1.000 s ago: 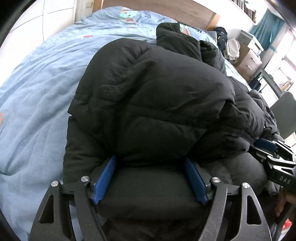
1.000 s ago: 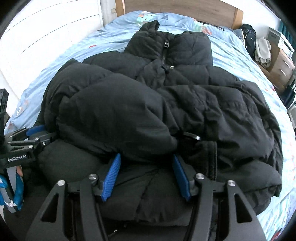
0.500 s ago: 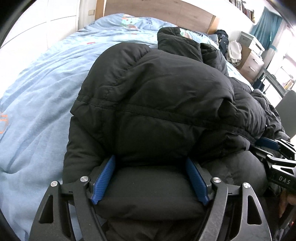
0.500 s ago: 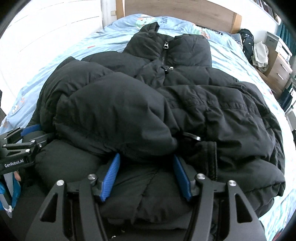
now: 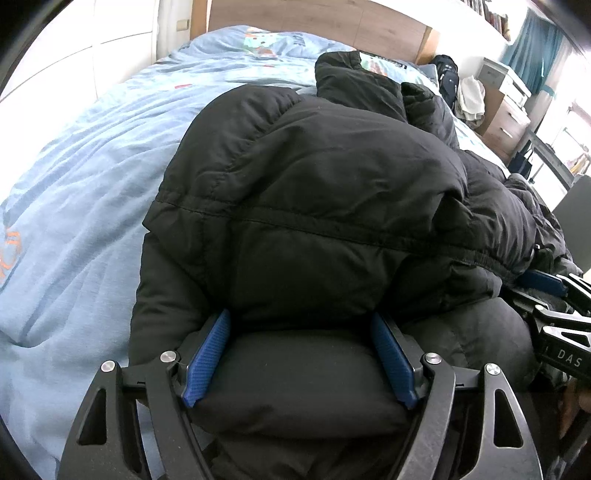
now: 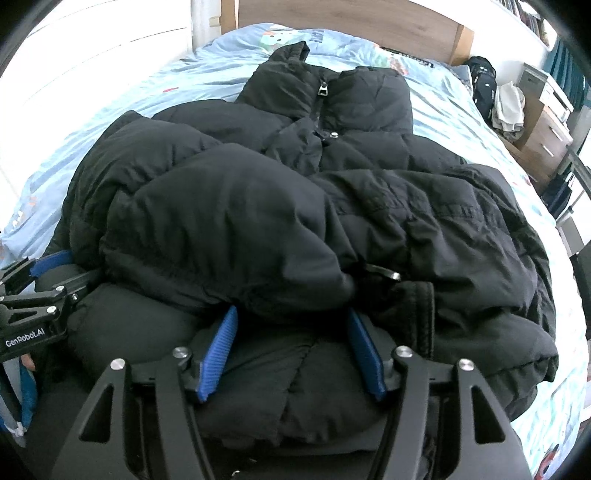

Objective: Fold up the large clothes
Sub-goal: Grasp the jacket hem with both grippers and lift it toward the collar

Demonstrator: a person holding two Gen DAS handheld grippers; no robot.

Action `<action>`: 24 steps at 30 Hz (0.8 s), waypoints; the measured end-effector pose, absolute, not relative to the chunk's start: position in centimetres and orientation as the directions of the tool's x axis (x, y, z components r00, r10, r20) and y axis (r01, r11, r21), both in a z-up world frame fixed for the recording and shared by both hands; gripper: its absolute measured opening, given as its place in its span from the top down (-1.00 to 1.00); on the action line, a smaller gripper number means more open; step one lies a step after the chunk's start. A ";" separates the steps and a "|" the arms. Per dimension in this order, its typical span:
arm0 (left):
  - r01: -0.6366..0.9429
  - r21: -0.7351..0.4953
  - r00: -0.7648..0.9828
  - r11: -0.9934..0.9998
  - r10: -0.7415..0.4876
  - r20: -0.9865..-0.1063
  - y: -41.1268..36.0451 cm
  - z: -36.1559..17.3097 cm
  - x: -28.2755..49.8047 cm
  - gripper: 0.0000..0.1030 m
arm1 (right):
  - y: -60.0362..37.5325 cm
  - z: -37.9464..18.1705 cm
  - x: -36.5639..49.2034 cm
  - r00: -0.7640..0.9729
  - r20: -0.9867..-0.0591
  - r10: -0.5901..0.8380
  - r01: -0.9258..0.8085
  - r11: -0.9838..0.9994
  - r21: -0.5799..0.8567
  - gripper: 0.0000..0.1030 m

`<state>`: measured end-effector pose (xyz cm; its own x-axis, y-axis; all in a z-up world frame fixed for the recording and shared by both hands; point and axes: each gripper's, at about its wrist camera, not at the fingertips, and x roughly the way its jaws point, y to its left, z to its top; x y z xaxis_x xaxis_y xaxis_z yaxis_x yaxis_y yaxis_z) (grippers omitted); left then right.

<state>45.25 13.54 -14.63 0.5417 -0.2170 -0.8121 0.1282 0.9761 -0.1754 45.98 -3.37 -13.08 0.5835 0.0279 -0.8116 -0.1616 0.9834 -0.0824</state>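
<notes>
- One black puffer jacket (image 6: 295,206), lying on the bed.
- One bed (image 5: 81,177) with a light blue cover.
- One wooden headboard (image 6: 369,26).
- Two tools: the left tool (image 5: 301,354) and the right tool (image 6: 291,350).
- Four blue pads (image 5: 207,363), two on each tool.
- One black bag (image 6: 484,88) beside the bed.
- One wooden drawer unit (image 6: 543,136); the pale bundle on it is probably one piece of cloth.
- One teal curtain (image 5: 532,40).

A home bedroom — a wide bed with a wrinkled light-blue printed cover (image 5: 92,177), a wooden headboard (image 6: 369,22), a wooden drawer chest (image 5: 506,122), teal curtains (image 5: 532,44).
</notes>
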 end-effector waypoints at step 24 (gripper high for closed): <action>0.134 -0.130 0.540 0.982 -0.182 -0.822 11.6 -11.3 54.5 -0.67 | -5.9 -9.0 49.2 0.556 -0.826 0.097 -0.278 0.958 -0.074 -0.18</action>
